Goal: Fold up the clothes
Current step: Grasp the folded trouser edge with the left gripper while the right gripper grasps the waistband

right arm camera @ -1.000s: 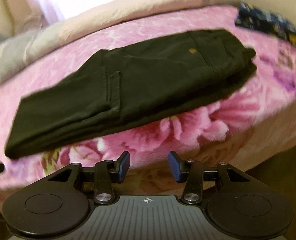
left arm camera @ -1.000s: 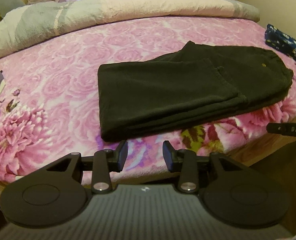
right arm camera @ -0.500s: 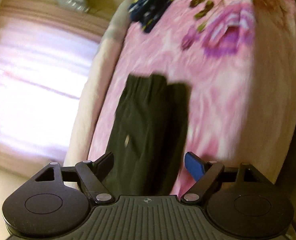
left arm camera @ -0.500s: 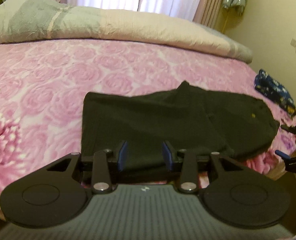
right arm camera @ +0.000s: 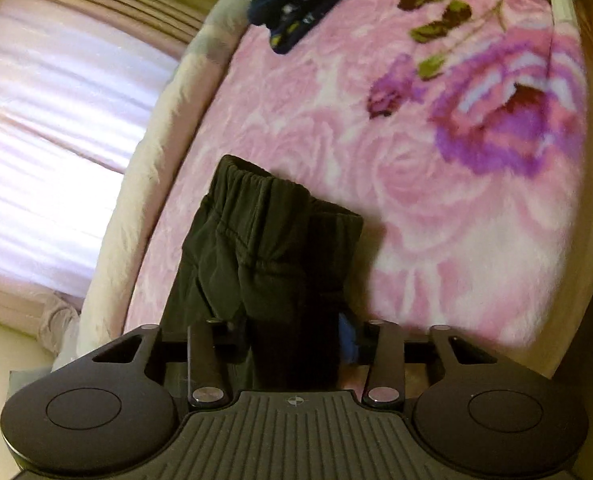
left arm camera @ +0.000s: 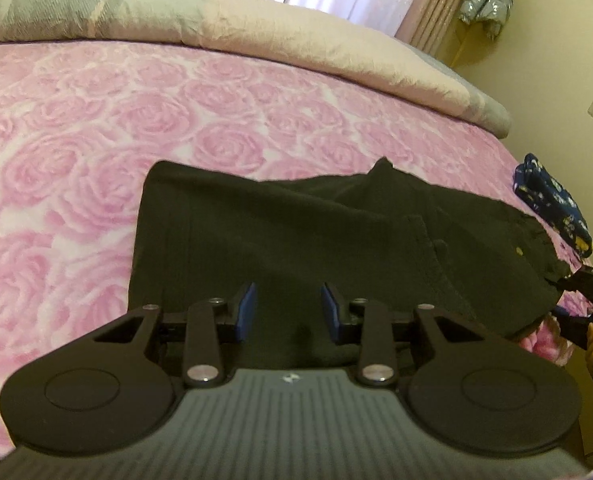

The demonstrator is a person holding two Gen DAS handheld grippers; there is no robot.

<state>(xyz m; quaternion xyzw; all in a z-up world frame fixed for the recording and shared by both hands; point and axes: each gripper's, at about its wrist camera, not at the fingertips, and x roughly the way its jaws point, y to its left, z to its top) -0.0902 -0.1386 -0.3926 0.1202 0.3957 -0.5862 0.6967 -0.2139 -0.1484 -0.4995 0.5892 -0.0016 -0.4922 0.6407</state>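
Folded black trousers (left arm camera: 316,236) lie on the pink rose bedspread (left arm camera: 96,128). My left gripper (left arm camera: 289,312) is open, its blue-padded fingers over the trousers' near edge. In the right wrist view the trousers' waistband end (right arm camera: 272,240) sits between the fingers of my right gripper (right arm camera: 292,344); the jaws stand wide around the thick cloth, and whether they press it is unclear. The right gripper also shows at the right edge of the left wrist view (left arm camera: 588,296).
A rolled grey and cream duvet (left arm camera: 216,24) lies along the far side of the bed. A dark blue patterned garment (left arm camera: 552,204) lies at the right, also in the right wrist view (right arm camera: 296,4). The bed's edge (right arm camera: 568,280) drops off at the right.
My left gripper has moved forward over the trousers' near edge. My right gripper has swung round to the waistband end and come in around it.
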